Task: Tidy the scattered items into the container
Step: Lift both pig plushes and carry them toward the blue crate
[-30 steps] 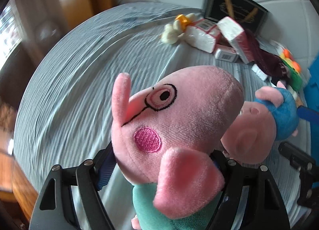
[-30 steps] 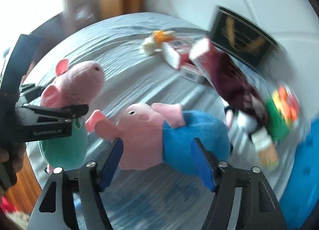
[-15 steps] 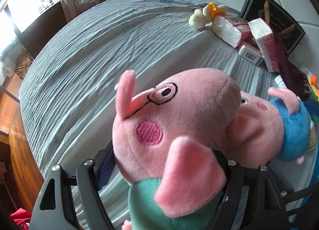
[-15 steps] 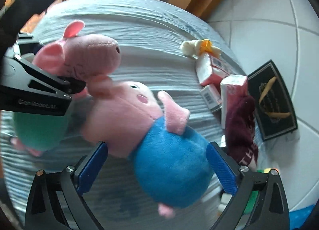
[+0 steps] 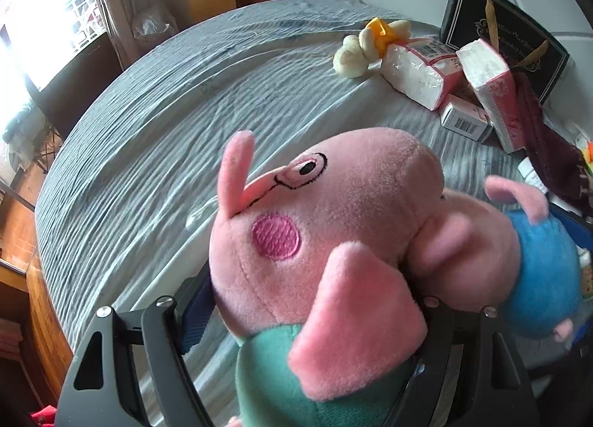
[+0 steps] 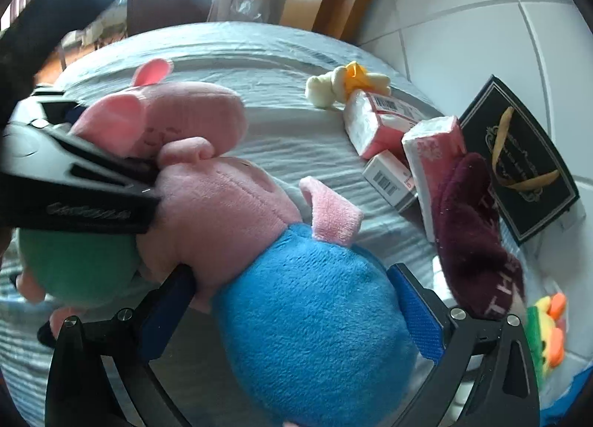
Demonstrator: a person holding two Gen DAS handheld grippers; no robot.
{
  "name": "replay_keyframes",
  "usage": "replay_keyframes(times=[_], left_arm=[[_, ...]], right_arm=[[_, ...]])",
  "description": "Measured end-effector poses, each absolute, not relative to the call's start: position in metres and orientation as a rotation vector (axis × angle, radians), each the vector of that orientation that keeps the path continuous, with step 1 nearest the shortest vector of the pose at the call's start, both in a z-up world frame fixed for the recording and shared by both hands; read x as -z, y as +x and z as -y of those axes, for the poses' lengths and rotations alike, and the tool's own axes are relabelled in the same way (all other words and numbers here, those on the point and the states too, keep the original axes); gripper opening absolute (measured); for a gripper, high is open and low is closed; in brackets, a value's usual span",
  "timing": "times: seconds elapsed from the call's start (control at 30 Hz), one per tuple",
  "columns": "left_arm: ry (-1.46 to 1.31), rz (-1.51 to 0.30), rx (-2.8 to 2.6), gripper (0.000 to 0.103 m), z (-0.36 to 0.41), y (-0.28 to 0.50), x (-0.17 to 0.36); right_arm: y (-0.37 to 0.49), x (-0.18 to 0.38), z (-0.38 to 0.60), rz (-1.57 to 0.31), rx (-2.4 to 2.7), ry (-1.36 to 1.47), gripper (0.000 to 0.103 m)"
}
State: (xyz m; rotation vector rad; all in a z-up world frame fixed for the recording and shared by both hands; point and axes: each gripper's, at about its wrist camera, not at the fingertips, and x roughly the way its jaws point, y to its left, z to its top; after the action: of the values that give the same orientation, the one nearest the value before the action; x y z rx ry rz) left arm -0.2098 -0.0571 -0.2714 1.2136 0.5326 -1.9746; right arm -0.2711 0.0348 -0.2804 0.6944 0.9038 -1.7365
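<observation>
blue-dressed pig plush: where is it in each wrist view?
Left wrist: blue-dressed pig plush at the right edge, behind the green-dressed pig plush.
Right wrist: centre-bottom, between the right gripper fingers.
Shared landmark: black box against the tiled wall.

Two close, downward claw-mounted views

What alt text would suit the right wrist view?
A pig plush in blue sits between the wide-open right gripper blades over a grey bedspread, beside a pig plush in green clamped by the left gripper.
</observation>
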Motion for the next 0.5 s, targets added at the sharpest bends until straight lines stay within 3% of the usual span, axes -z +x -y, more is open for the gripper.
replay_keyframes(times=[0.27,0.33,0.4,0.5], left_arm=[[1.178,-0.563,1.936,0.078,0.037,-0.181,0.266],[1.175,-0.587,1.929,0.078,0.04,-0.184,0.269],[1.18,-0.584,1.936,0.078,0.042,-0.187,0.271],[1.191,-0.539,1.942,0.078,0.041,-0.194,0.275]], right_arm=[[-0.299,0.268,-0.049,-0.475,1.842,1.059,0.102],[-0.285,0.262,-0.051,-0.489,1.834,1.073,0.097],[-0.274,0.255,-0.055,-0.504,1.807,1.07,0.1],[-0.265,0.256,-0.059,-0.693,1.85,0.965,0.1]])
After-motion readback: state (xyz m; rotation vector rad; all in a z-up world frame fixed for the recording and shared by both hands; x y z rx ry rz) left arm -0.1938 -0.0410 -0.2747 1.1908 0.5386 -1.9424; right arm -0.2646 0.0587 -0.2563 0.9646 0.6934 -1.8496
